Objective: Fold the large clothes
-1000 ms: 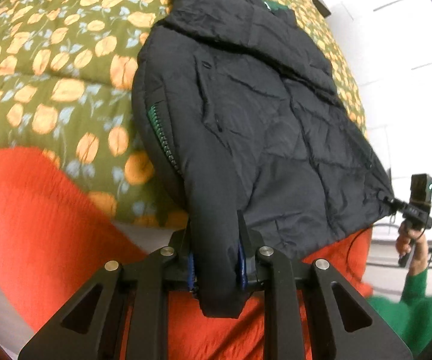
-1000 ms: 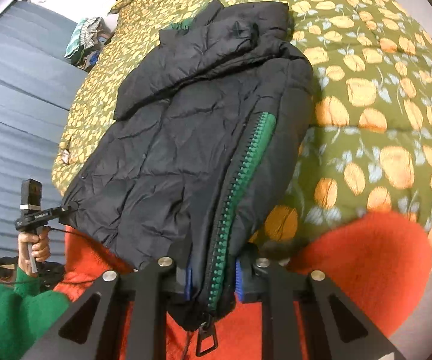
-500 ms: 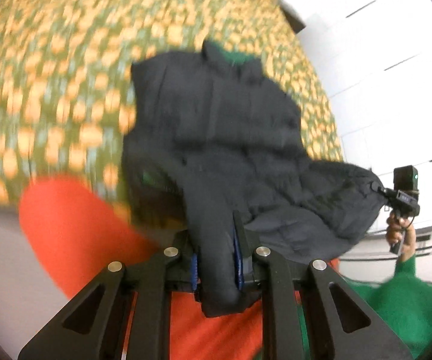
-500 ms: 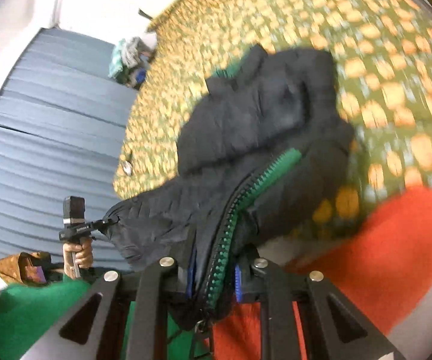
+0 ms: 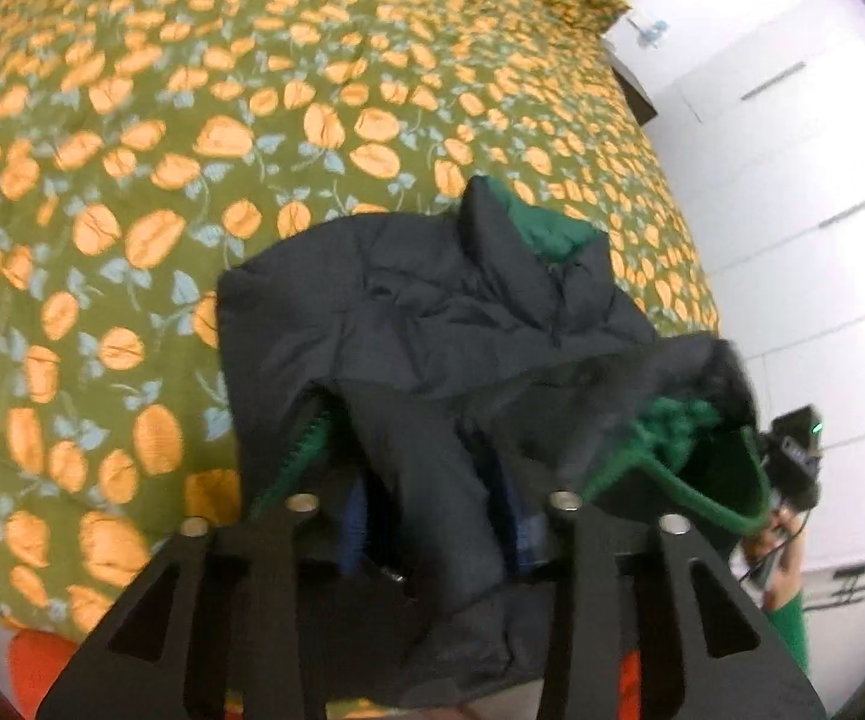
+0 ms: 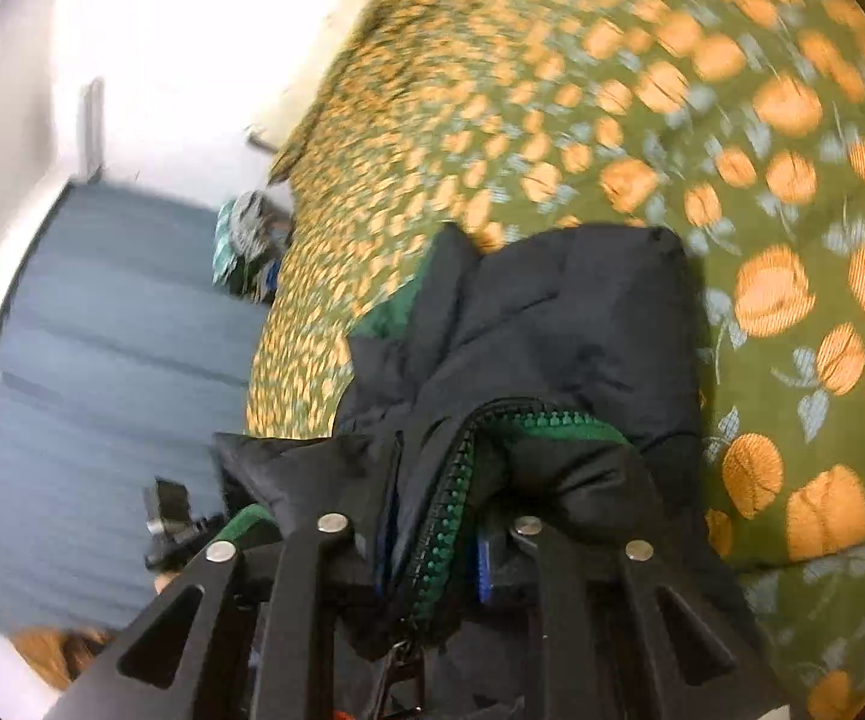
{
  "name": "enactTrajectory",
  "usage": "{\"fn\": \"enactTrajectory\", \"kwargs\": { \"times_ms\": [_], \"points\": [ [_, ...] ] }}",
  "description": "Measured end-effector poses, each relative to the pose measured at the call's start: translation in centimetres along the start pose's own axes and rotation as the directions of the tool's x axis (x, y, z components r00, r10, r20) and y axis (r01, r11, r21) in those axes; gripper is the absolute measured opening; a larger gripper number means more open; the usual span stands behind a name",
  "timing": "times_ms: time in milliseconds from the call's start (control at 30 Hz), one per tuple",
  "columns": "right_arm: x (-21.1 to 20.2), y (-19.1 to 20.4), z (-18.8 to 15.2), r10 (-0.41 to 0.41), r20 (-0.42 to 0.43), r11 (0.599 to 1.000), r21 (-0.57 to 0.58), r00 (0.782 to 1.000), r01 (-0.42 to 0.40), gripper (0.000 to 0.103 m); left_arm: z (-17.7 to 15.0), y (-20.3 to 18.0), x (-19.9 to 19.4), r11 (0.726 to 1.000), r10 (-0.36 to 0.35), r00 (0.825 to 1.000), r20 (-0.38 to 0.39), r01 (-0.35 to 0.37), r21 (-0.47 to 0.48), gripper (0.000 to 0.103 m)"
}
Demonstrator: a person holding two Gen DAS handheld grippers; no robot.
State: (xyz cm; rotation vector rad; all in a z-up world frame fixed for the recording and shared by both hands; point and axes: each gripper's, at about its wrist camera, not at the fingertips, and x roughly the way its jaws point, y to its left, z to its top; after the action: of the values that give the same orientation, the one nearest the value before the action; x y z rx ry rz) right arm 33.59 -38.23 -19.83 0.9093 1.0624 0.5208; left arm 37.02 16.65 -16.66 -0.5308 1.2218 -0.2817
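A black padded jacket [image 5: 432,312] with green lining and a green zipper lies on the flowered bedspread [image 5: 192,120], collar end far from me. My left gripper [image 5: 432,516] is shut on the jacket's bottom hem and holds it lifted over the rest of the jacket. My right gripper [image 6: 432,546] is shut on the hem at the zipper edge [image 6: 444,516] of the jacket [image 6: 564,324], also lifted. The lower half of the jacket is bunched and doubled toward the collar. The green lining [image 5: 672,426] shows under the raised hem.
The olive bedspread with orange flowers [image 6: 732,120] fills most of both views. An orange blanket [image 5: 30,666] shows at the near edge. White cupboards [image 5: 822,180] stand to the right, a grey-blue wall [image 6: 102,330] and a small pile of clothes [image 6: 246,240] to the left.
Both grippers have lifted the jacket's hem and carried it forward toward the collar. The jacket, flat a second ago, is now doubled over. The orange blanket has dropped nearly out of view.
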Motion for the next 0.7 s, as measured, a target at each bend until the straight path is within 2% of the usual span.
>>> {"fn": "enactTrajectory", "kwargs": {
  "times_ms": [67, 100, 167, 200, 233, 267, 300, 367, 433, 467, 500, 533, 600, 633, 700],
  "points": [
    [0.8, -1.5, 0.5, 0.014, 0.011, 0.997, 0.07, 1.0, -0.015, 0.028, 0.2, 0.4, 0.1, 0.997, -0.044, 0.999, -0.019, 0.043, -0.057, 0.062],
    [1.1, -2.1, 0.7, 0.021, 0.016, 0.994, 0.108, 1.0, -0.022, 0.032, 0.3, 0.7, 0.1, 0.992, -0.086, 0.996, -0.023, 0.083, -0.091, 0.065],
    [1.6, -2.7, 1.1, 0.063, 0.028, 0.985, 0.159, 0.998, -0.067, 0.043, 0.5, 0.5, -0.6, 0.982, -0.152, 0.988, -0.015, 0.15, -0.115, 0.082],
    [1.7, -2.7, 1.4, 0.085, 0.03, 0.982, 0.167, 0.996, -0.089, 0.057, 0.7, 0.3, -1.3, 0.98, -0.169, 0.986, 0.006, 0.169, -0.11, 0.085],
    [1.7, -2.5, 1.7, 0.12, 0.032, 0.978, 0.168, 0.992, -0.124, 0.077, 0.8, 0.0, -2.1, 0.981, -0.168, 0.985, 0.027, 0.17, -0.096, 0.089],
    [1.6, -2.3, 2.1, 0.141, 0.038, 0.976, 0.162, 0.989, -0.145, 0.086, 0.9, -0.1, -2.6, 0.983, -0.162, 0.986, 0.042, 0.165, -0.079, 0.09],
    [1.3, -1.8, 2.4, 0.153, 0.053, 0.976, 0.147, 0.987, -0.159, 0.092, 1.1, -0.2, -3.0, 0.986, -0.154, 0.987, 0.052, 0.157, -0.061, 0.091],
    [0.4, -0.6, 3.3, 0.134, 0.092, 0.987, 0.072, 0.987, -0.141, 0.093, 1.3, -0.1, -3.3, 0.993, -0.113, 0.992, 0.063, 0.115, -0.022, 0.093],
    [0.3, 0.5, 3.9, 0.053, 0.104, 0.998, -0.022, 0.993, -0.051, 0.094, 1.3, 0.3, -2.3, 0.999, -0.041, 0.998, 0.05, 0.04, 0.016, 0.094],
    [0.7, 1.2, 4.1, -0.019, 0.096, 0.996, -0.089, 0.995, 0.027, 0.094, 1.3, 0.4, -1.5, 0.999, -0.002, 0.999, 0.034, 0.0, 0.032, 0.094],
    [1.8, 2.1, 4.2, -0.122, 0.075, 0.975, -0.18, 0.99, 0.134, 0.094, 1.2, 0.6, -0.5, 0.998, 0.033, 0.999, 0.015, -0.034, 0.047, 0.094],
    [3.0, 2.7, 4.1, -0.223, 0.06, 0.938, -0.26, 0.973, 0.231, 0.094, 1.2, 0.7, 0.8, 0.995, 0.076, 0.997, -0.01, -0.075, 0.069, 0.094],
    [5.9, 3.1, 4.0, -0.385, 0.044, 0.843, -0.389, 0.922, 0.371, 0.094, 1.1, 0.9, 2.8, 0.984, 0.144, 0.989, -0.031, -0.14, 0.114, 0.093],
    [7.0, 2.9, 4.1, -0.43, 0.034, 0.814, -0.418, 0.902, 0.404, 0.094, 1.1, 0.9, 3.6, 0.977, 0.171, 0.985, -0.033, -0.165, 0.135, 0.093],
    [8.9, 1.9, 4.1, -0.495, -0.016, 0.784, -0.44, 0.869, 0.438, 0.094, 1.1, 1.0, 4.9, 0.968, 0.204, 0.978, -0.033, -0.196, 0.158, 0.083]
  ]
}}
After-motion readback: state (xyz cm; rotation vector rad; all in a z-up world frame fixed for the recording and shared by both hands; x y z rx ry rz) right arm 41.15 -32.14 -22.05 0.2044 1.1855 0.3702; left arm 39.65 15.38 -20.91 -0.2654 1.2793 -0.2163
